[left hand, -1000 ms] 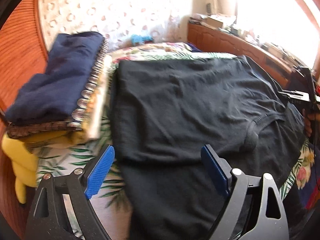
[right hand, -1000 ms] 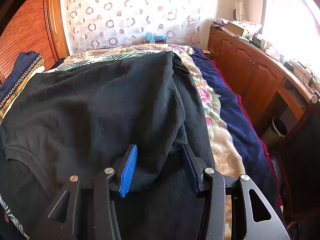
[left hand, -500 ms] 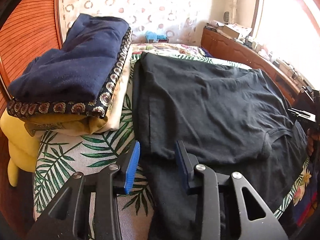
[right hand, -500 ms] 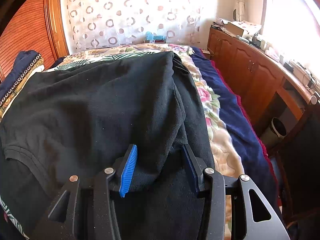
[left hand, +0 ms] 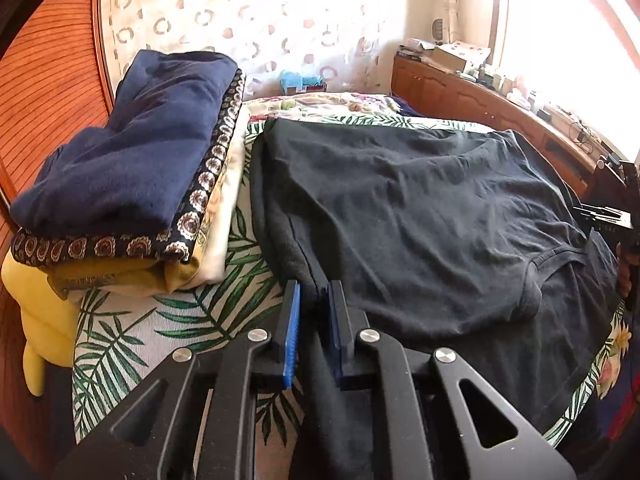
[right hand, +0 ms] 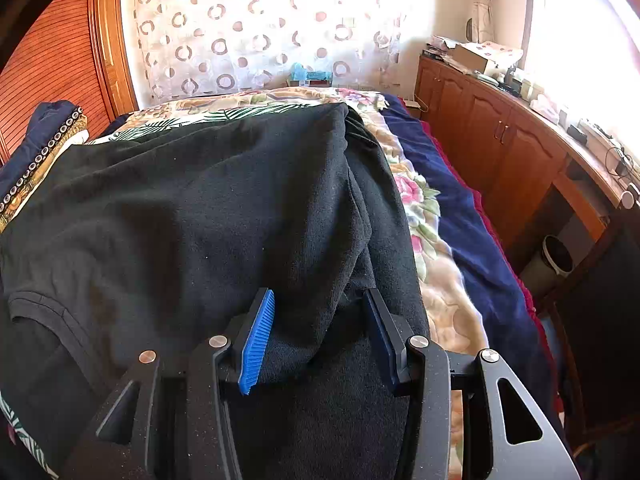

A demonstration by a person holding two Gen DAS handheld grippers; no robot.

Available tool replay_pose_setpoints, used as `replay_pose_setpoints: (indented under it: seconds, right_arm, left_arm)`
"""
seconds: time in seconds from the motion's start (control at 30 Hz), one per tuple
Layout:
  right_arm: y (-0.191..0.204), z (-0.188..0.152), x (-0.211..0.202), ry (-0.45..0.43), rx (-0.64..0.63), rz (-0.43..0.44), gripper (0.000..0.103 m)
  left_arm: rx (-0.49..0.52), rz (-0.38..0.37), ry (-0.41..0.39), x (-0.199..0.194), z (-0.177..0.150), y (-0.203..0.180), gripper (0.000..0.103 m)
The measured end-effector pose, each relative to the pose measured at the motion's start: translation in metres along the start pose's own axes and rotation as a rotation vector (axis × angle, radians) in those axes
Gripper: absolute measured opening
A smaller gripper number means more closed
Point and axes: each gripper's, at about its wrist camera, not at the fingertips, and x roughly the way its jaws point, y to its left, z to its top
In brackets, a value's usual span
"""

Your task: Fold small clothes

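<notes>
Left gripper [left hand: 313,300]: a second earlier its blue-padded fingers [left hand: 291,320] stood wide apart, one over the leaf-print bedspread [left hand: 192,320], the other over the black T-shirt [left hand: 420,220]. Half a second earlier they had narrowed by more than half, straddling the shirt's left edge. Jaws were closing at this moment, down to a thin gap with a ridge of the shirt's side edge pinched up between the pads (cloth bunched there where it had lain flat). Left view itself shifted: the folded stack of navy and yellow clothes [left hand: 132,184] came into sharper, fuller sight, first blurred, then steady.
</notes>
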Motion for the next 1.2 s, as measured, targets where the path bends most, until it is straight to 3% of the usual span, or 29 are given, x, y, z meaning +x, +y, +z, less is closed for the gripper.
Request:
replay_pose_setpoints:
  seconds: [0.13, 0.33, 0.57, 0.7, 0.73, 0.77, 0.8, 0.97, 1.2]
  right_arm:
    - [0.0, 0.0, 0.0, 0.0, 0.0, 0.001, 0.048]
    - [-0.001, 0.0, 0.0, 0.0, -0.001, 0.002, 0.048]
    - [-0.001, 0.0, 0.0, 0.0, -0.003, 0.002, 0.048]
    - [-0.002, 0.0, 0.0, -0.001, 0.002, 0.005, 0.048]
    - [-0.003, -0.001, -0.001, -0.005, 0.005, 0.003, 0.04]
    - [-0.001, -0.001, -0.002, -0.012, -0.007, -0.003, 0.018]
    - [0.002, -0.001, -0.003, -0.012, -0.029, 0.009, 0.013]
    - [0.006, 0.004, -0.016, -0.061, -0.051, 0.02, 0.008]
    - [-0.013, 0.011, -0.066, -0.153, 0.003, 0.102, 0.007]
  left_arm:
    - [0.011, -0.037, -0.043, -0.008, 0.001, -0.005, 0.014]
    - [0.032, -0.051, -0.036, -0.011, 0.001, -0.012, 0.014]
    - [-0.008, 0.024, 0.074, 0.017, 0.001, 0.0, 0.015]
    - [-0.004, 0.006, 0.077, 0.022, 0.003, 0.001, 0.014]
    - [0.016, 0.003, 0.068, 0.02, 0.004, -0.002, 0.008]
    - [0.034, 0.008, 0.055, 0.017, 0.004, -0.005, 0.008]
    - [0.043, 0.015, 0.047, 0.015, 0.004, -0.006, 0.007]
    - [0.003, 0.008, -0.027, -0.009, 0.013, -0.003, 0.007]
    - [-0.03, -0.044, -0.12, -0.046, 0.021, -0.007, 0.006]
